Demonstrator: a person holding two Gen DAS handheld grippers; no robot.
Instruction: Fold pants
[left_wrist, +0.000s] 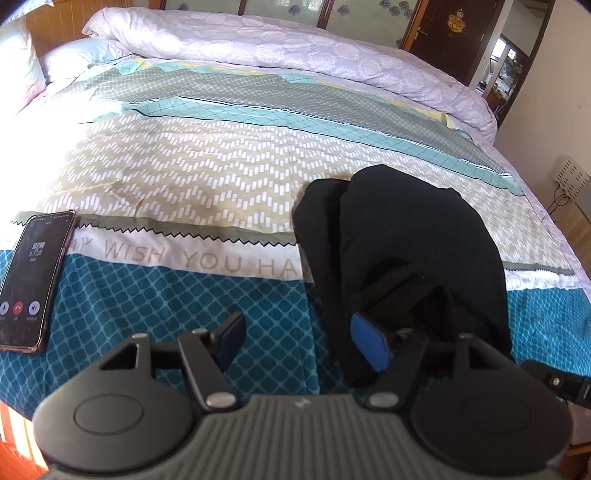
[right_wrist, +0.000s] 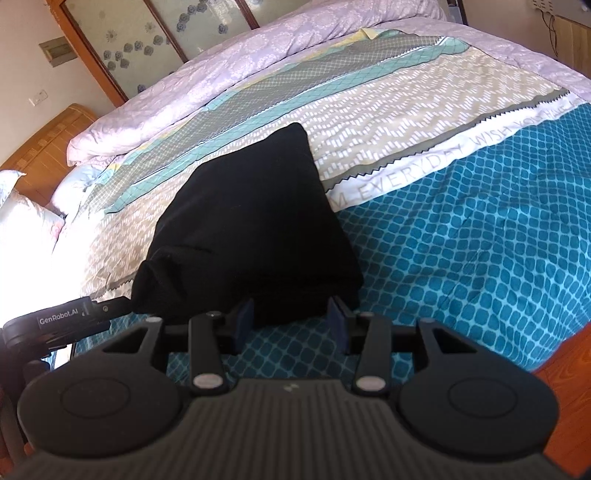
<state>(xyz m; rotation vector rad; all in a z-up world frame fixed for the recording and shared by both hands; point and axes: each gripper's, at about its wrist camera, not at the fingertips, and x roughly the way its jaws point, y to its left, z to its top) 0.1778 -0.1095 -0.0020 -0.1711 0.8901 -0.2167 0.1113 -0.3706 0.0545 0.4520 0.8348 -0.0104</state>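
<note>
Hidden folds, cropped edges

We cannot see under the black pants (right_wrist: 255, 225), nor how their layers lie (black on black). The phone (left_wrist: 31, 280) runs off the left edge, its screen text too small to read; the bedsheet (left_wrist: 221, 166) lettering vanishes beneath the pants.

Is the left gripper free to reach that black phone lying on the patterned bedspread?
Probably yes: the black phone lies uncovered, nothing between it and the left gripper, whose jaws look open and empty.

A patterned bed (left_wrist: 221, 177) carries black folded pants (left_wrist: 406, 240), a phone (left_wrist: 31, 277) and a lilac quilt (left_wrist: 295, 48).
</note>
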